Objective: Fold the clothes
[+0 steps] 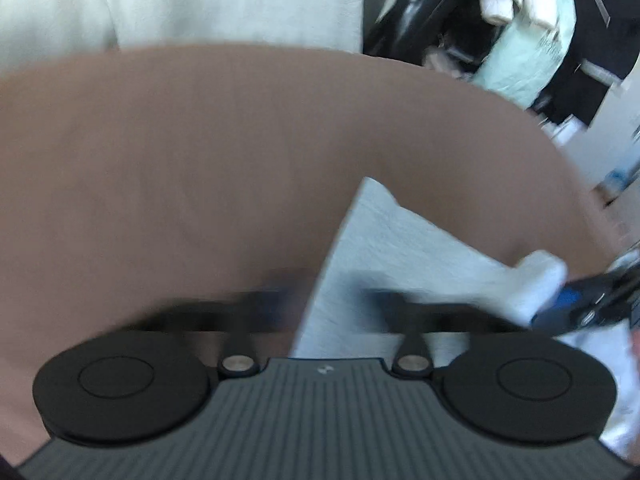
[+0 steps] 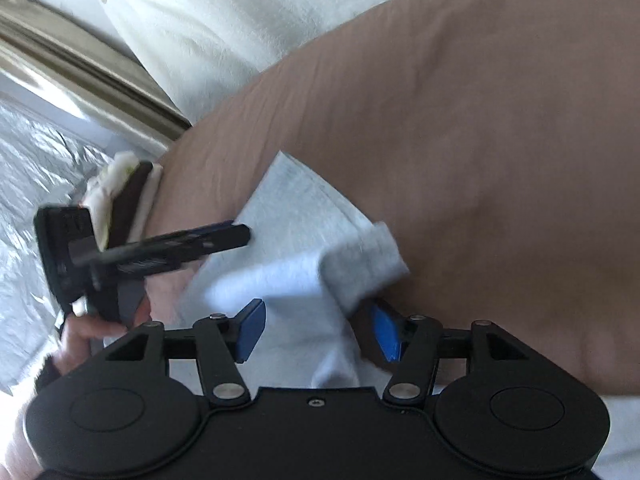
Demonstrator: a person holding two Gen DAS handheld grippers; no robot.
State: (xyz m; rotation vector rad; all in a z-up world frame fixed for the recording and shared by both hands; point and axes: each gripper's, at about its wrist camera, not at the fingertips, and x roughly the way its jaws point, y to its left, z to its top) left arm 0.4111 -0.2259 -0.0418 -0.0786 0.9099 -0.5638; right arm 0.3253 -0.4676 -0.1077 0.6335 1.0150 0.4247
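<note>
The right gripper point(image 2: 318, 330) was held open with the pale garment point(image 2: 288, 240) between its fingers; the left gripper point(image 2: 236, 236) was shut, apparently empty. Unpinched, the fold could be lost.

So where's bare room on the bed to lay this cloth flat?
Brown sheet is bare between the white bedding and the cloth. Crowded near the cloth, where left gripper and right gripper work.

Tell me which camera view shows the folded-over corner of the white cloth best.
The right wrist view: the folded corner of the white cloth sits near the centre, just ahead of the open right gripper. The left wrist view shows it blurred at the right edge.
</note>
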